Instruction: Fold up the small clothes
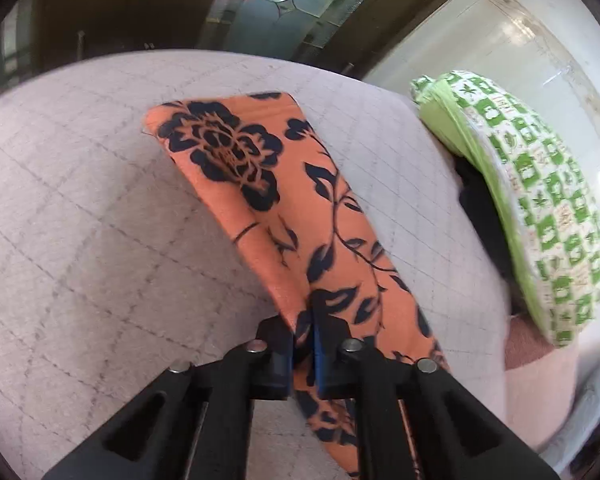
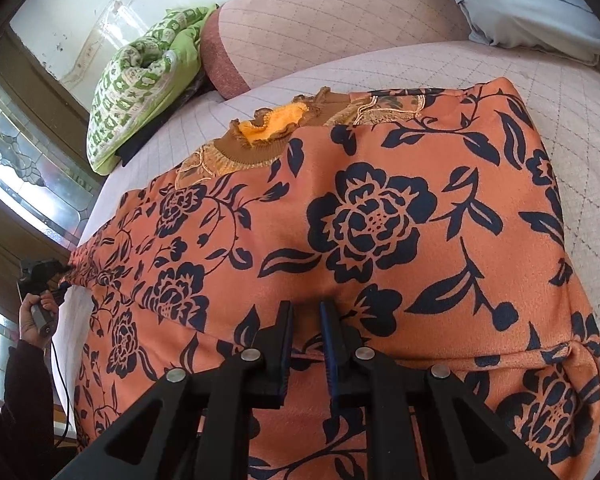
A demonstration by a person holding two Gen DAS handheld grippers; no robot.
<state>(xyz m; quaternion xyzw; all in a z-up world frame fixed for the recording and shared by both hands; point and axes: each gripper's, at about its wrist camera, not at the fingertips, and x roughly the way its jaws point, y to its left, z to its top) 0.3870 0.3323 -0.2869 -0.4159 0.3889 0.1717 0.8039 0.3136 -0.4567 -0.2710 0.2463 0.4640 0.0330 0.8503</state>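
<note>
Orange top (image 1: 300, 216) lies on the bed (image 1: 80, 208); its near end is cut off under the left gripper (image 1: 303, 320), clamped on a sleeve. Right view: right gripper (image 2: 306, 312), angled down, pinches a fold near the hem, which is hidden; a hand (image 2: 36, 320) shows far left.

orange garment (image 2: 380, 208) (navy flowers), green-checked quilt (image 2: 132, 92)

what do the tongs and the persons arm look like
Both tongs, left and right, are black, angular frames with silver pivot pins and blue-lined fingers. In the right wrist view a hand shows a dark sleeve, and a thin black cable hangs below.
</note>
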